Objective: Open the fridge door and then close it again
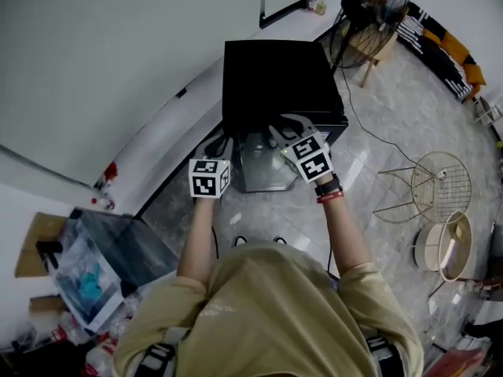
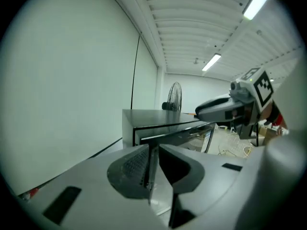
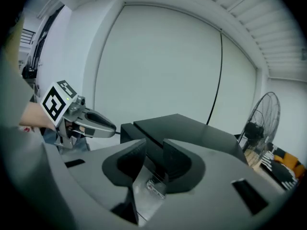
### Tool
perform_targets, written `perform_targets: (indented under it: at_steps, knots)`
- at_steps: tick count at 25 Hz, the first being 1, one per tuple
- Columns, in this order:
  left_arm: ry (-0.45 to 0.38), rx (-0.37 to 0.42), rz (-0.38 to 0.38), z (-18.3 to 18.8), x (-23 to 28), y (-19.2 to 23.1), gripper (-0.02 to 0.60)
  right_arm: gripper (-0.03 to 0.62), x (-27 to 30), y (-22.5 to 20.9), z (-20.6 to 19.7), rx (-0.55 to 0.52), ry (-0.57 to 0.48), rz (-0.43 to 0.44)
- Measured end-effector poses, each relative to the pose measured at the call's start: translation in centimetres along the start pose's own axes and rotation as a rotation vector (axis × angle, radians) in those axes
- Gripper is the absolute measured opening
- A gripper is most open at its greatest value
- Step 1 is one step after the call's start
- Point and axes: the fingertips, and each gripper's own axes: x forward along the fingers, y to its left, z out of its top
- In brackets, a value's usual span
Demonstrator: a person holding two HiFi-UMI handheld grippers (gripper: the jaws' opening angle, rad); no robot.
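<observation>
A small black fridge (image 1: 279,81) stands on the floor against the white wall. Its glass door (image 1: 263,163) is swung out toward me. The left gripper (image 1: 222,141) is at the door's near left edge. In the left gripper view its jaws (image 2: 152,166) are closed on the thin door edge (image 2: 150,186), with the fridge (image 2: 148,116) beyond. The right gripper (image 1: 283,128) is at the door's top, close to the fridge body. In the right gripper view its jaws (image 3: 154,164) sit around the dark top edge of the door (image 3: 152,188), and the pads look pressed on it.
A standing fan (image 1: 369,14) is behind the fridge at the right, with a cable running across the tiled floor. A wire-frame stool (image 1: 440,183) and a round drum (image 1: 444,246) stand at the right. A dark box (image 1: 118,246) and plastic bags lie at the left.
</observation>
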Motion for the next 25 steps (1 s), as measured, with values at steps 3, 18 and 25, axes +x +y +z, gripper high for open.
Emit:
perform_targets:
  at_steps: [3,18,25]
  knots:
    - [-0.050,0.010,-0.001,2.2,-0.6,-1.3,0.067,0.106,-1.7,-1.4,-0.3,0.081,-0.035,-0.060]
    - [-0.209,0.045,0.021,7.8,-0.9,-7.1,0.020,0.030,-8.7,-5.8,-1.9,0.351,-0.194,-0.270]
    - [-0.247,0.041,0.025,8.5,-0.9,-8.5,0.018,0.021,-9.8,-5.8,-2.3,0.370,-0.223,-0.291]
